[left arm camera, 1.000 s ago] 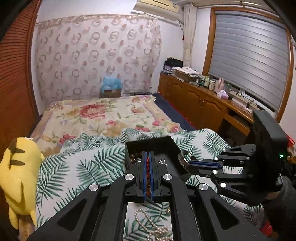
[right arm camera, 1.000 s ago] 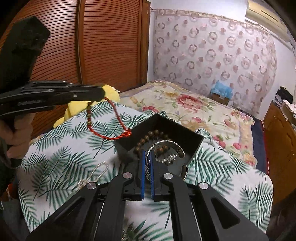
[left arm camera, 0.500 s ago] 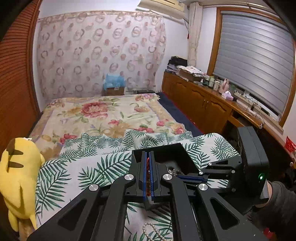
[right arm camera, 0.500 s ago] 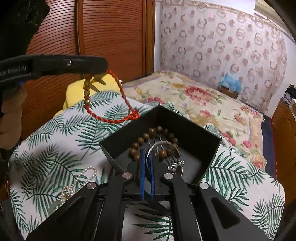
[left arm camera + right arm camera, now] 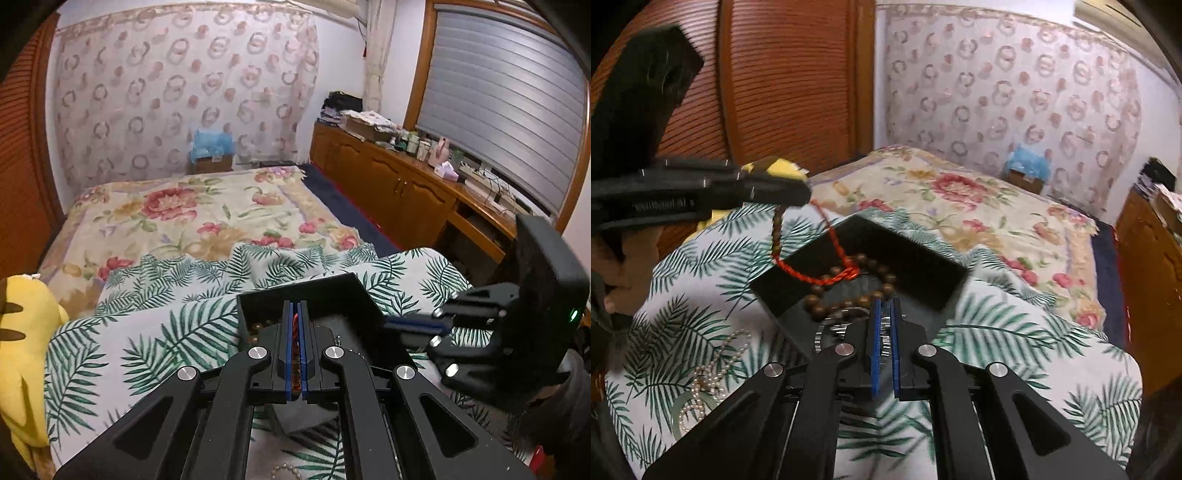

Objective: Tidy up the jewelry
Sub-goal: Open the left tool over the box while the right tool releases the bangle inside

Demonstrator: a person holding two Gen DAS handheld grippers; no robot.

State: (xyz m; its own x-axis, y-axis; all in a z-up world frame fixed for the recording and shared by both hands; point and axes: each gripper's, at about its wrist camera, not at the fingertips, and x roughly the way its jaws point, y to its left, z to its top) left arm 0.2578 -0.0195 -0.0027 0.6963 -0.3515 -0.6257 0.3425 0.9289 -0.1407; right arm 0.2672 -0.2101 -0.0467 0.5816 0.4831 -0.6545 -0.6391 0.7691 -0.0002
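Observation:
A black open box sits on the palm-leaf cloth and holds a brown bead bracelet. My left gripper is shut on a red cord bracelet with brown beads, which hangs from its tip over the box's left corner. The box also shows in the left wrist view. My right gripper is shut on a silver bangle at the box's near edge; it shows at right in the left wrist view.
A pearl necklace lies on the palm-leaf cloth left of the box. A yellow plush toy sits at the bed's left. A floral bedspread lies beyond. Wooden cabinets line the right wall.
My left gripper has carried the red cord bracelet closer over the box's left corner. My right gripper has pushed forward and lower over the box.

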